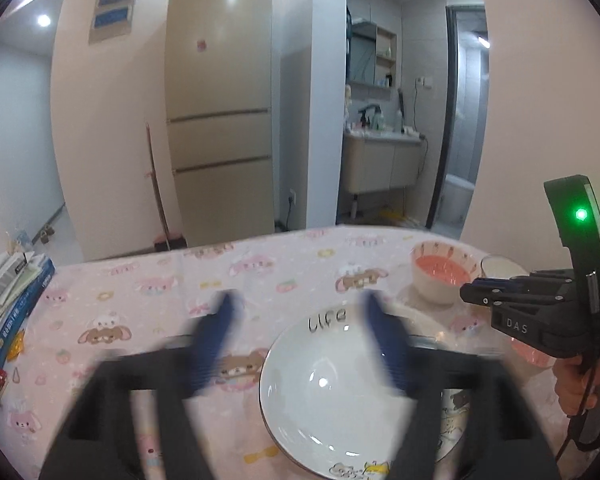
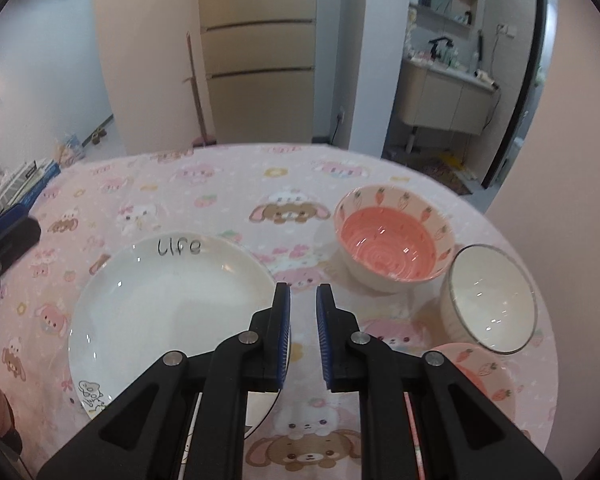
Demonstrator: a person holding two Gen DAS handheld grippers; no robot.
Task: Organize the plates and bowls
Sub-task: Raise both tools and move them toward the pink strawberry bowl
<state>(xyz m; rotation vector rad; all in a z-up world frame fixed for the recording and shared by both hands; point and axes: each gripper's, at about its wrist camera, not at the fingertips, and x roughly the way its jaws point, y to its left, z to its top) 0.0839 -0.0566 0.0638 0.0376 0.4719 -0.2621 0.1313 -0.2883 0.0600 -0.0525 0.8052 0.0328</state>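
A white deep plate (image 1: 332, 392) (image 2: 168, 300) with "Life" written on its rim lies on the pink cartoon tablecloth (image 1: 140, 288) (image 2: 220, 184). My left gripper (image 1: 300, 304) hovers over the plate's far edge, blurred, its blue pads wide apart with nothing between them. To the right of the plate my right gripper (image 2: 302, 292) (image 1: 466, 292) is shut and empty above the cloth. Beyond it stand a pink carrot-patterned bowl (image 2: 392, 240) (image 1: 440, 276) and a tilted white bowl with a dark rim (image 2: 488, 300) (image 1: 500, 266). A pink strawberry-patterned dish (image 2: 484, 376) sits partly hidden under the right fingers.
A stack of books (image 1: 12, 292) (image 2: 24, 180) lies at the table's left edge. A tall beige fridge (image 1: 220, 120) and a broom stand behind the table's far edge. A hand (image 1: 576, 380) holds the right gripper's handle.
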